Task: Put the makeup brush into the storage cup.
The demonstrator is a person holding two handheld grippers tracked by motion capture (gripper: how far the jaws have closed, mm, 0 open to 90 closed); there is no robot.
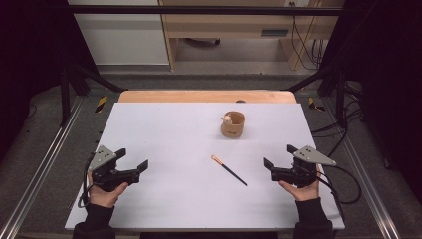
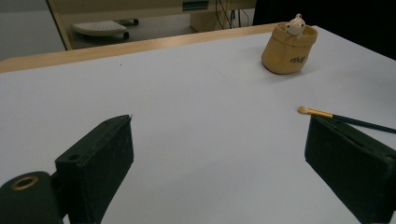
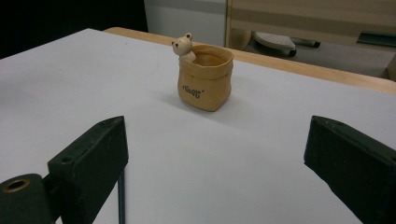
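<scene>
A tan sack-shaped pot [image 1: 232, 124] with a small bear figure on its rim stands upright on the white table [image 1: 174, 139], right of centre toward the back. It appears again as the pot [image 2: 289, 49] and the pot [image 3: 204, 77]. A thin dark brush [image 1: 229, 170] with a pale tip lies flat between the pot and the front edge; its tip end is the brush [image 2: 327, 114]. My left gripper [image 1: 133, 162] rests open at the front left, nothing in it. My right gripper [image 1: 279, 156] rests open at the front right, equally empty.
The table's wooden far edge [image 1: 206, 96] runs along the back. Beyond it are a wooden cabinet [image 1: 239, 22] and hanging cables [image 1: 306, 40]. Dark frame posts and floor rails flank both sides.
</scene>
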